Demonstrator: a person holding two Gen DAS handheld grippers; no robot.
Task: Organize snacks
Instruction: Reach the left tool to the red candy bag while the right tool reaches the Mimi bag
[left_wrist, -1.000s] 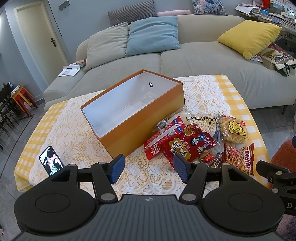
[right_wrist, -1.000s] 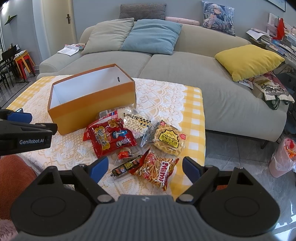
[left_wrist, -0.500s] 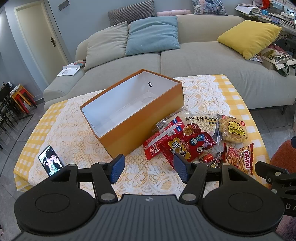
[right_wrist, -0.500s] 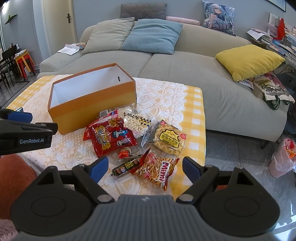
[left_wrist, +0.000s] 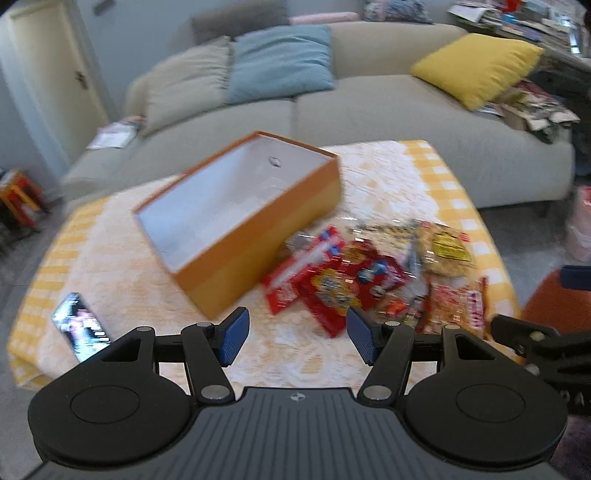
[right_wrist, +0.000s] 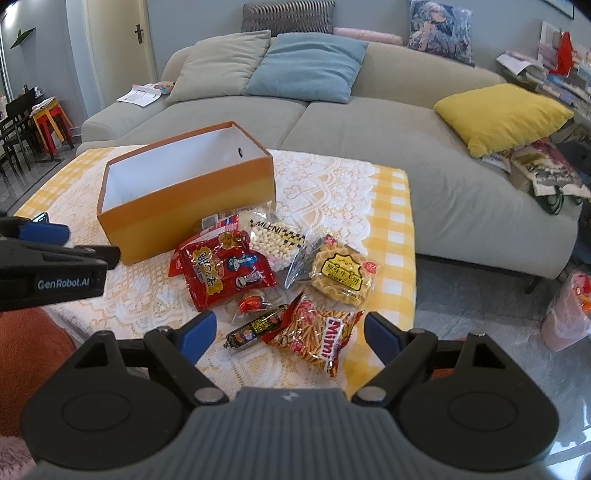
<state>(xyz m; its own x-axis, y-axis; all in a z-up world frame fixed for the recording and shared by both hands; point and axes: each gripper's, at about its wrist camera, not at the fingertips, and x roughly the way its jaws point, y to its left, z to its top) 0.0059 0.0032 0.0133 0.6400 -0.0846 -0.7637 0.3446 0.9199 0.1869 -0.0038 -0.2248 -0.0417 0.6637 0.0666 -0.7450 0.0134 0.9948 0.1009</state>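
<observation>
Left tongs (left_wrist: 297, 341) wide open and empty, right tongs (right_wrist: 290, 338) likewise over Mimi packet (right_wrist: 317, 334), orange box (right_wrist: 184, 195) empty

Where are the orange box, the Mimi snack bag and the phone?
orange box (right_wrist: 192, 214): right wrist view, front wall.
Mimi snack bag (right_wrist: 314, 336): right wrist view, middle of the bag.
phone (left_wrist: 81, 326): left wrist view, lit screen.

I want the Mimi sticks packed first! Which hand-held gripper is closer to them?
Right. The right hand-held gripper hangs open just in front of the Mimi bag; the left hand-held gripper is off to its left.
</observation>
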